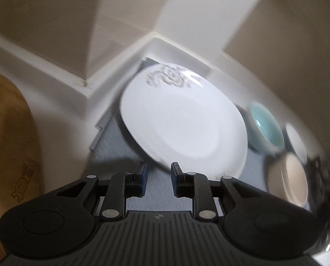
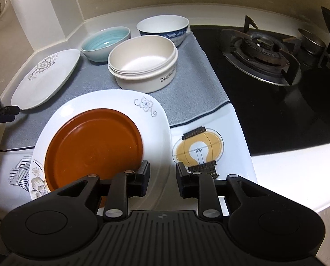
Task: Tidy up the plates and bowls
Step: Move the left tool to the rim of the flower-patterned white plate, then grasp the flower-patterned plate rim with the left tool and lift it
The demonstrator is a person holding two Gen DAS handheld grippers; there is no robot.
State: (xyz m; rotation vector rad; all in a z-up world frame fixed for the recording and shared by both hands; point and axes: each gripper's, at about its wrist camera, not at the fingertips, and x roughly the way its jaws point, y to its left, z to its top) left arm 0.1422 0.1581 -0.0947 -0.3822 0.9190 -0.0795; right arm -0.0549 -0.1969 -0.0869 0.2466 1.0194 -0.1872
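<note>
In the right wrist view an orange plate (image 2: pixel 91 148) lies on a white floral plate (image 2: pixel 158 133) on the grey mat (image 2: pixel 193 84). My right gripper (image 2: pixel 162 175) is open and empty, just above that plate's near rim. Behind stand a cream bowl (image 2: pixel 142 62), a teal bowl (image 2: pixel 105 44) and a blue-patterned bowl (image 2: pixel 162 28). A second white floral plate (image 2: pixel 45 79) lies at the left; the left gripper's fingertips (image 2: pixel 9 112) are at its near edge. In the left wrist view my left gripper (image 1: pixel 158 175) is open at the rim of this plate (image 1: pixel 182 119).
A black gas hob (image 2: pixel 271 66) with a burner fills the right side. A white wall corner (image 1: pixel 87 82) and counter rim stand behind the plate. A wooden board (image 1: pixel 7 144) is at the left. A printed cloth (image 2: pixel 198 150) lies under the mat's near edge.
</note>
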